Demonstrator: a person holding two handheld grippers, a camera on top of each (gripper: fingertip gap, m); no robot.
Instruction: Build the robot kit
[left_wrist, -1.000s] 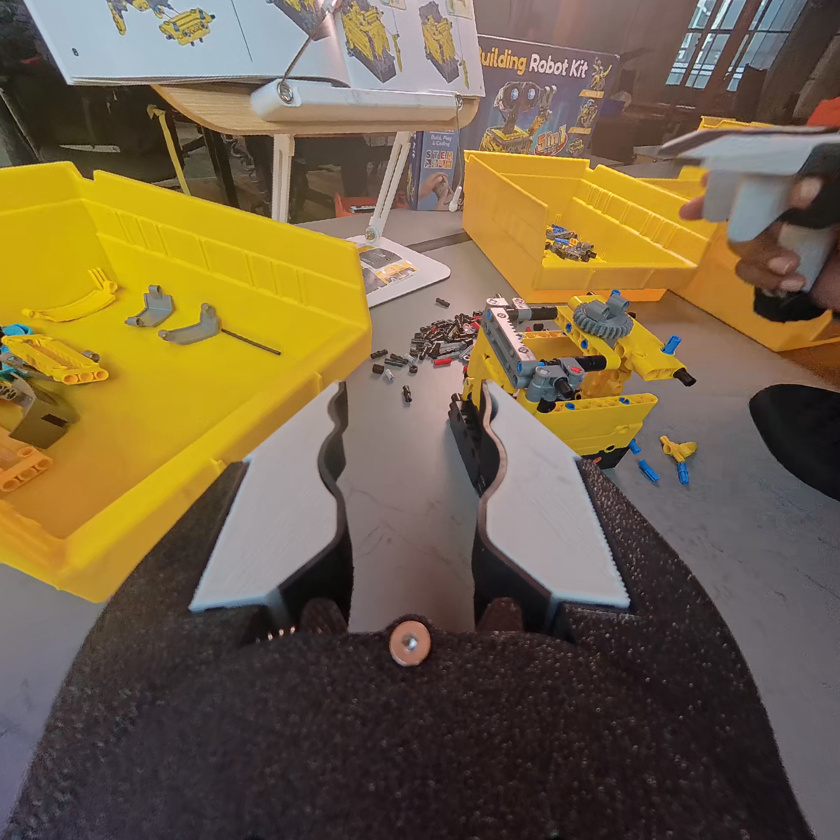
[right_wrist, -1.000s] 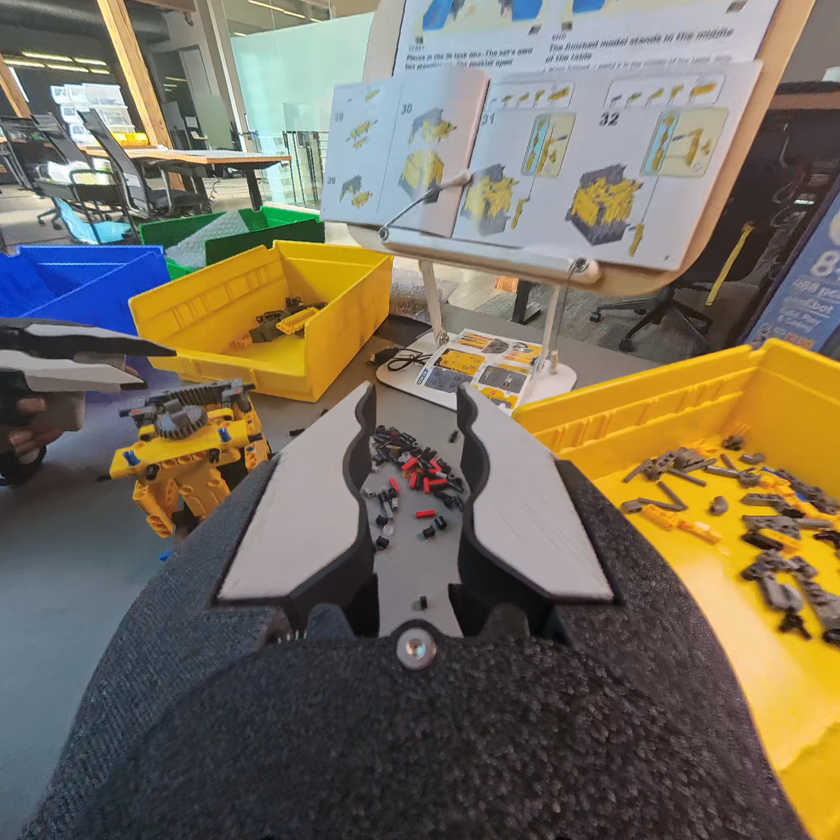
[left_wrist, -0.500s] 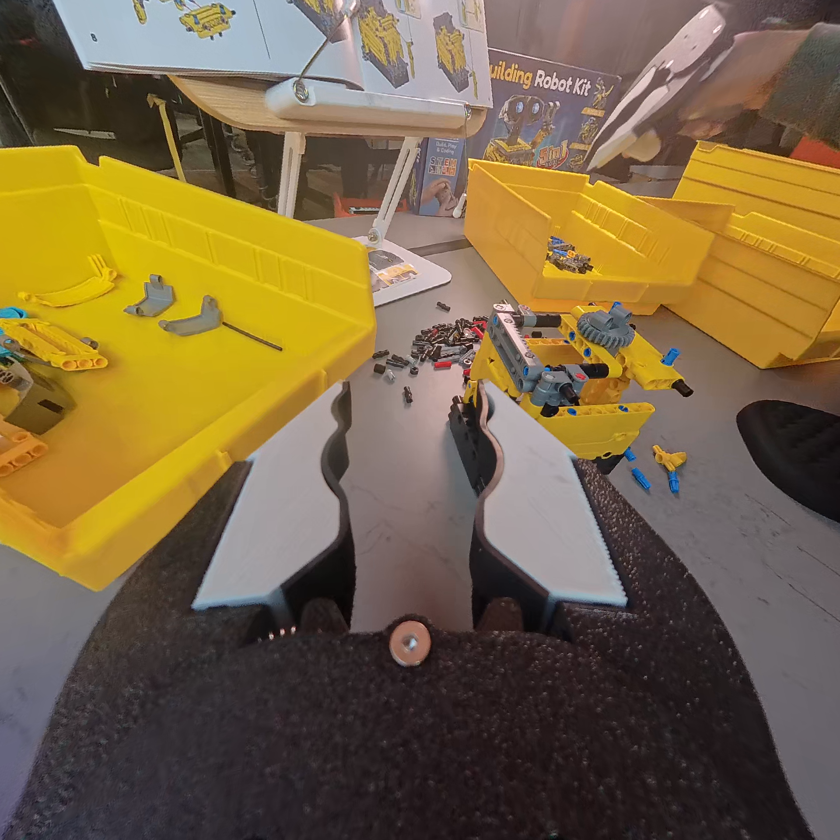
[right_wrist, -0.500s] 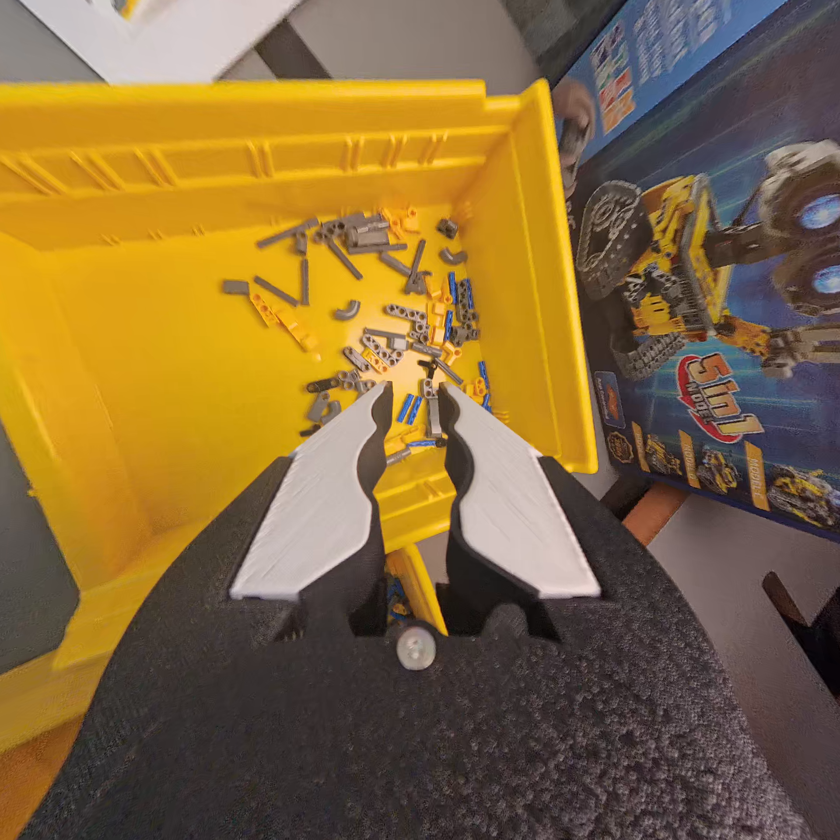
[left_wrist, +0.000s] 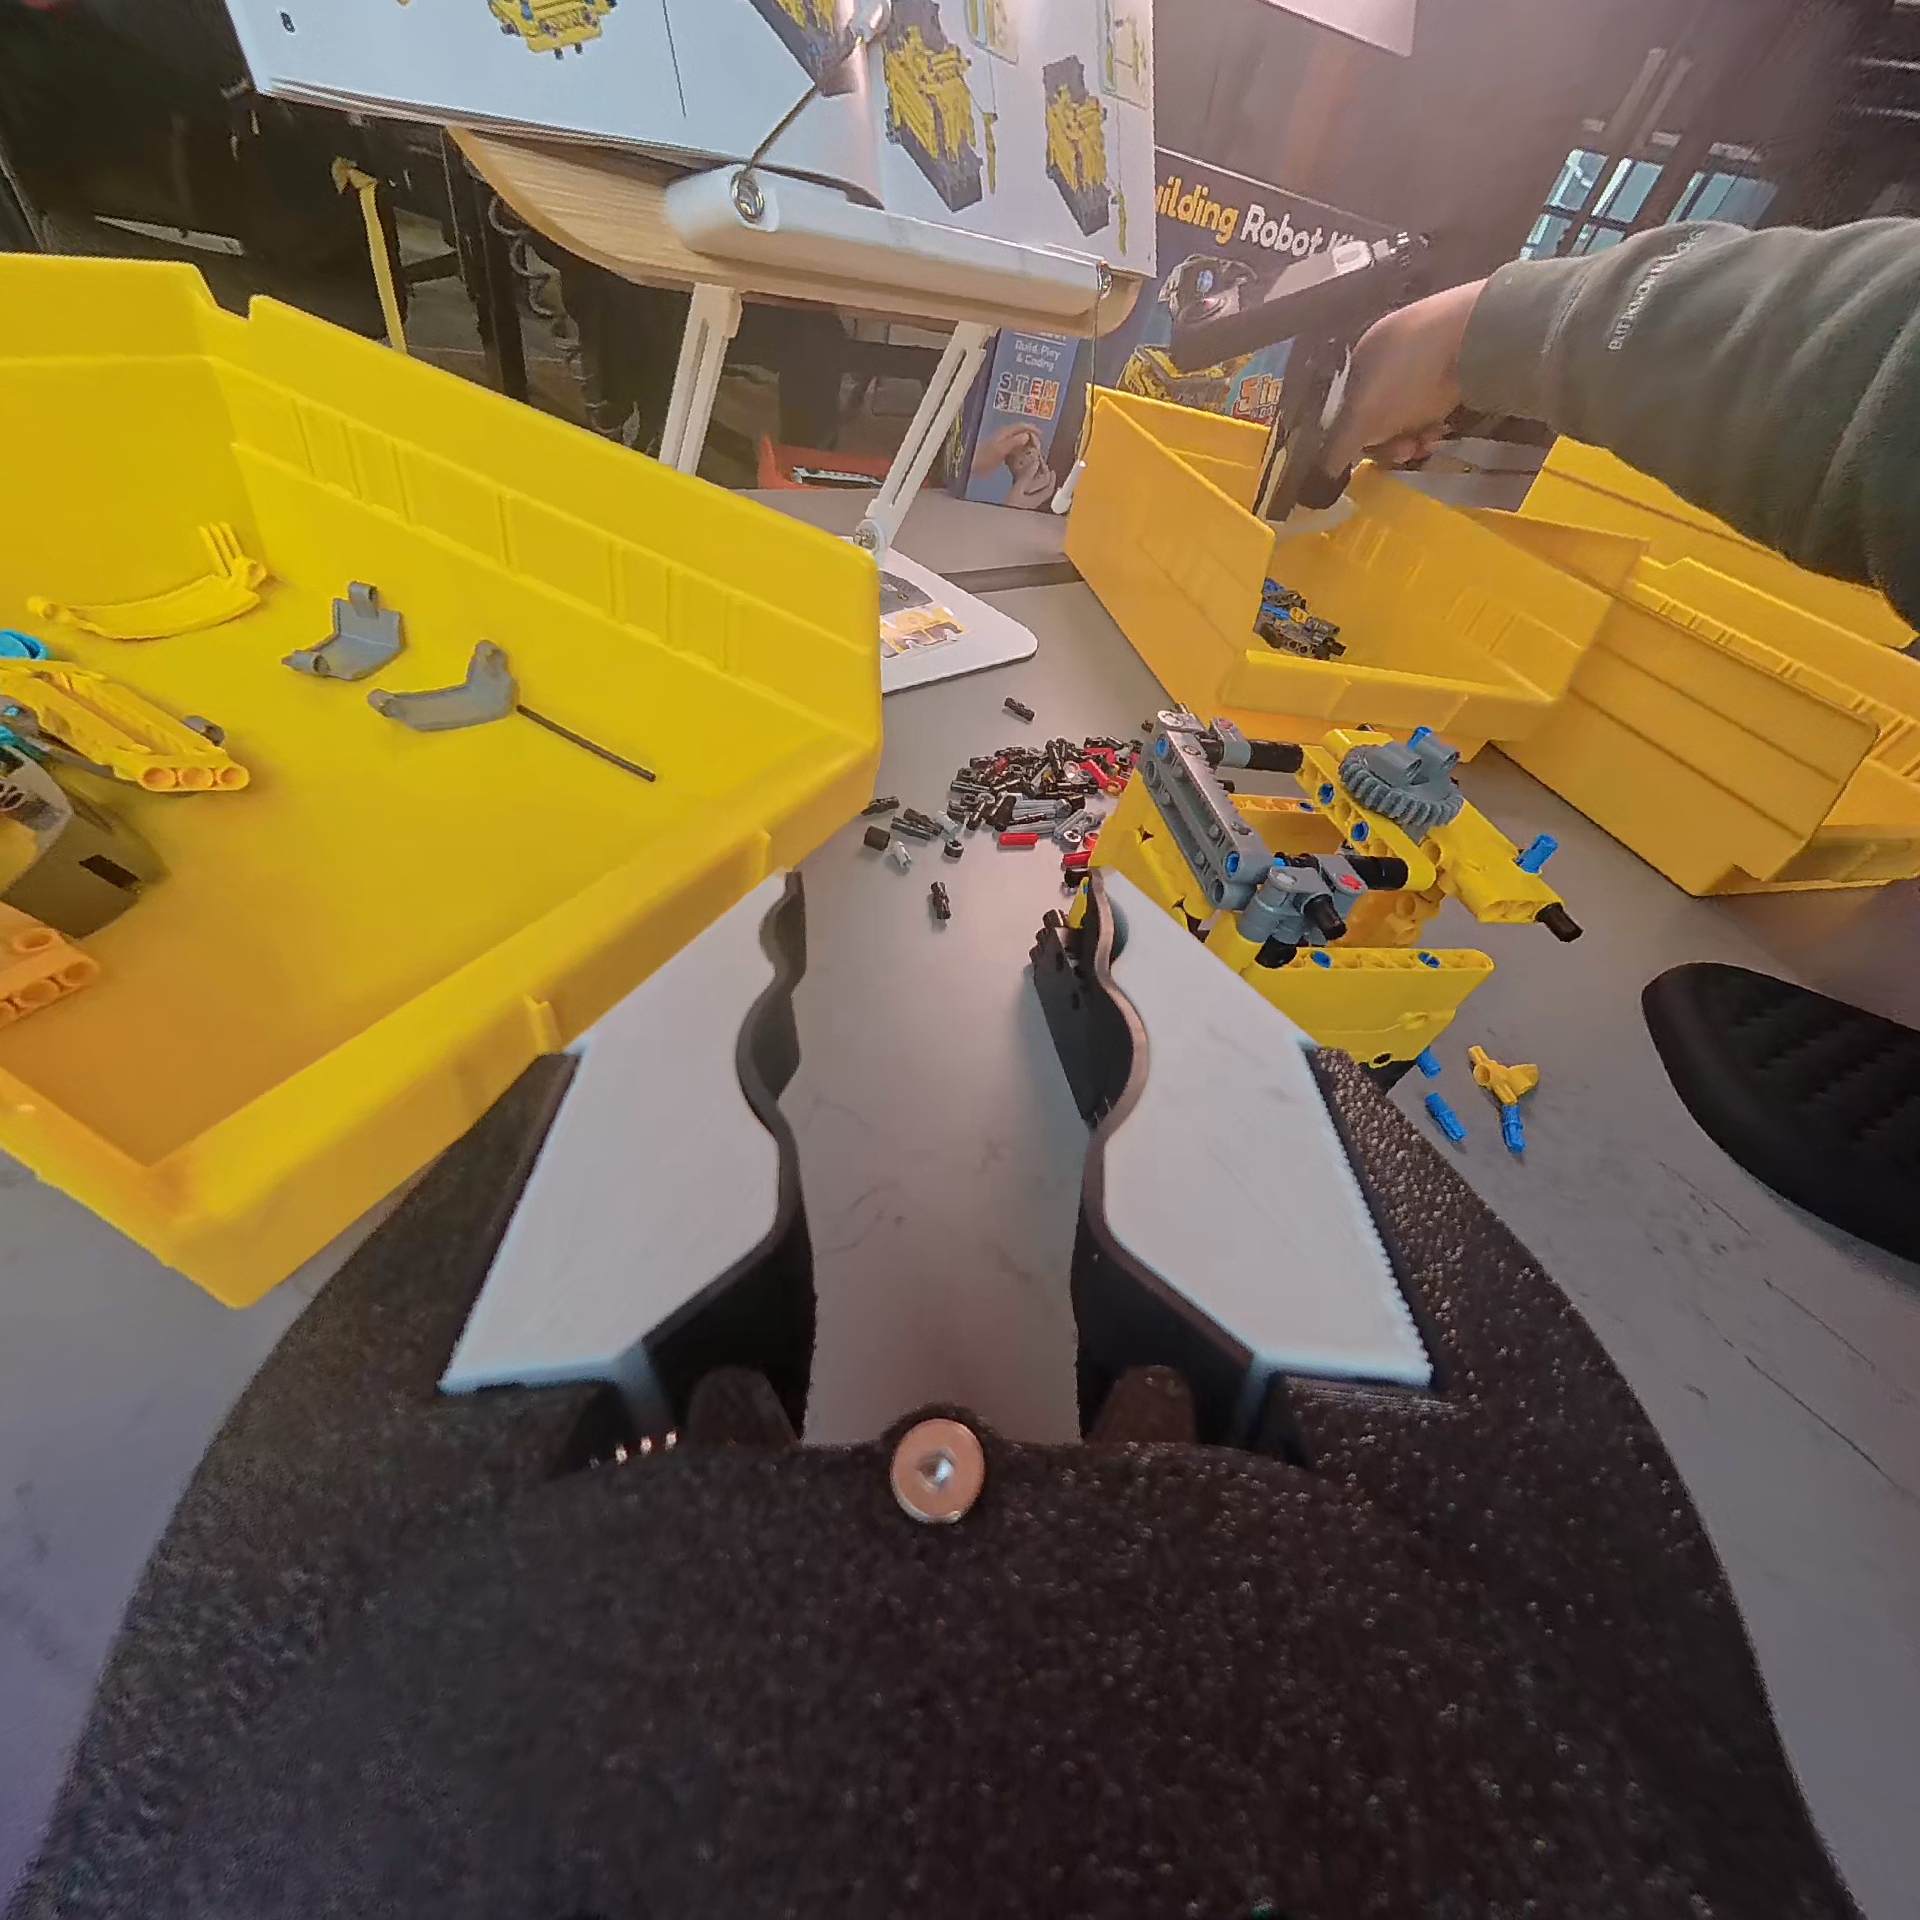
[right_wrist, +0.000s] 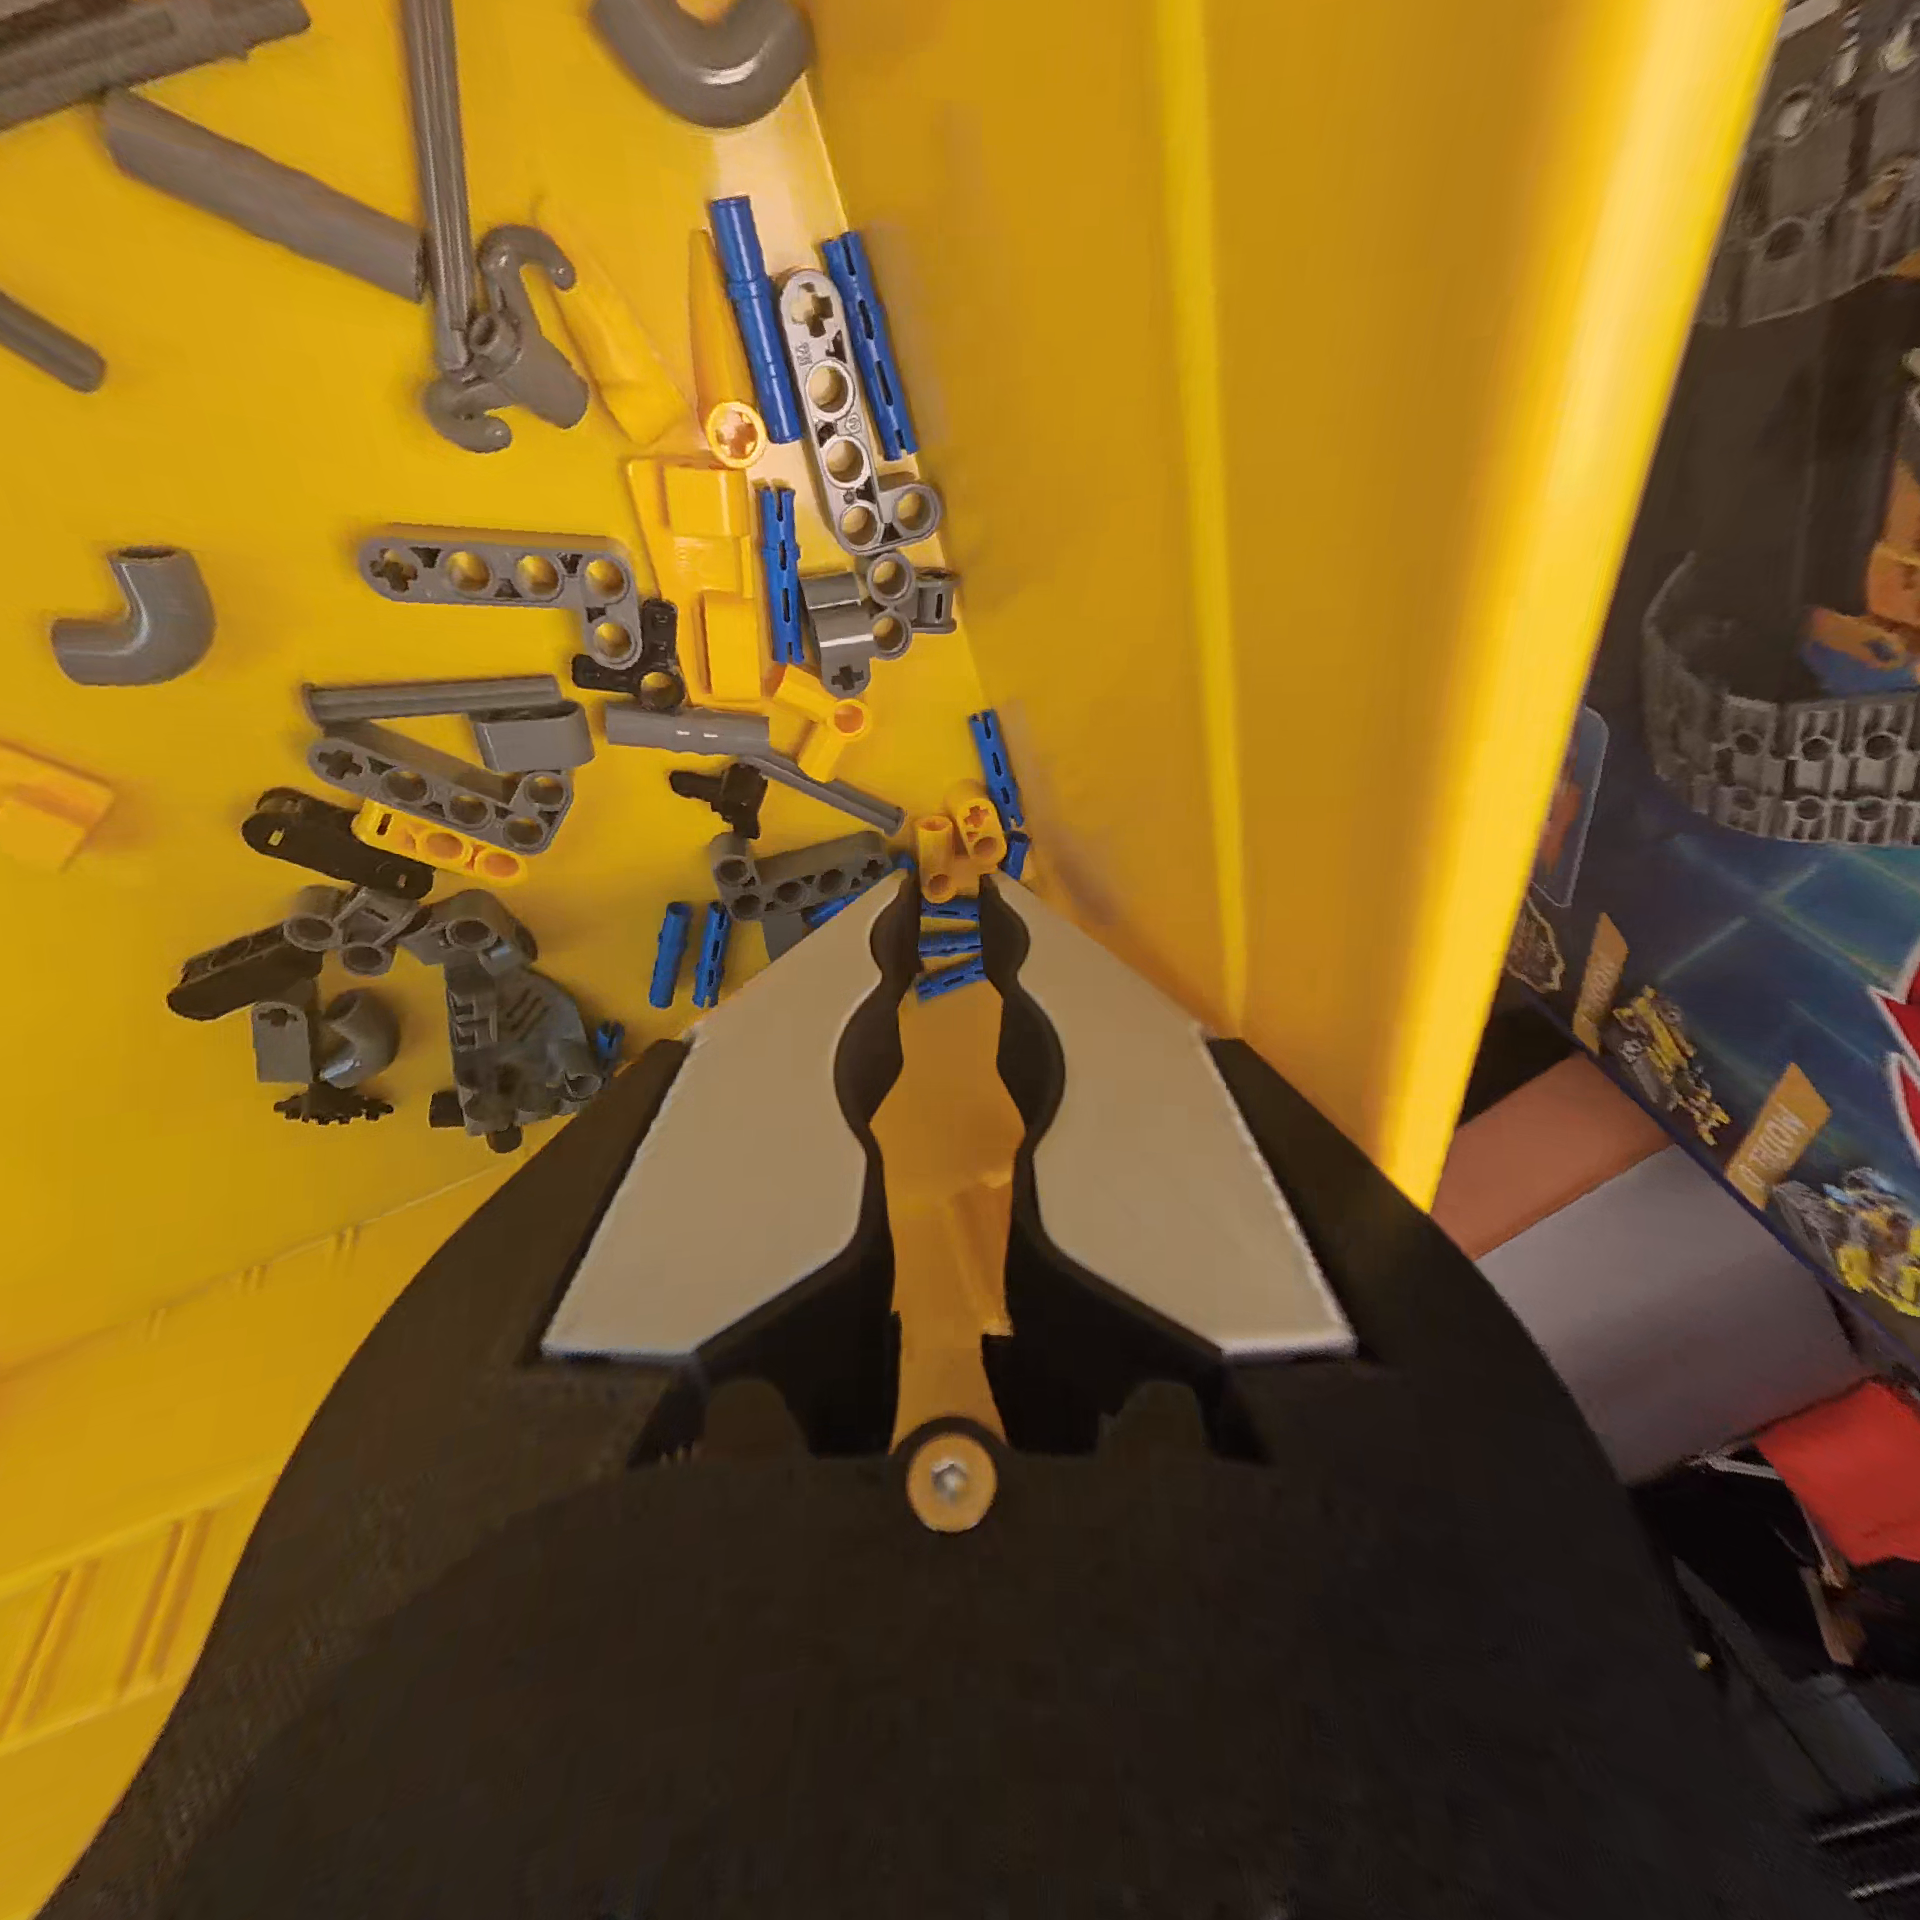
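Observation:
My left gripper (left_wrist: 940, 904) is open and empty, low over the grey table. Its right fingertip is close to the partly built yellow model (left_wrist: 1320, 862). A pile of small black and red pins (left_wrist: 1018, 790) lies just ahead. My right gripper (right_wrist: 945, 888) is down inside a yellow bin (right_wrist: 1143, 520), jaws narrowly open, holding nothing. Its tips sit either side of a small yellow connector (right_wrist: 956, 831), and blue pins (right_wrist: 951, 956) lie between the fingers. In the left wrist view the right gripper (left_wrist: 1299, 488) shows far off, held by a hand in a green sleeve.
A large yellow bin (left_wrist: 416, 831) with a few grey and yellow parts stands to the left. More yellow bins (left_wrist: 1714, 727) are at the right. An instruction booklet on a stand (left_wrist: 831, 125) is behind. A printed kit box (right_wrist: 1766, 831) stands right of the bin. Grey beams (right_wrist: 499, 571) lie in the bin. Left tips to right tips: about 60 cm.
The right gripper swung from the table over to the bin, then dropped deep into it towards the parts by the right wall. The left gripper stayed almost still and open.

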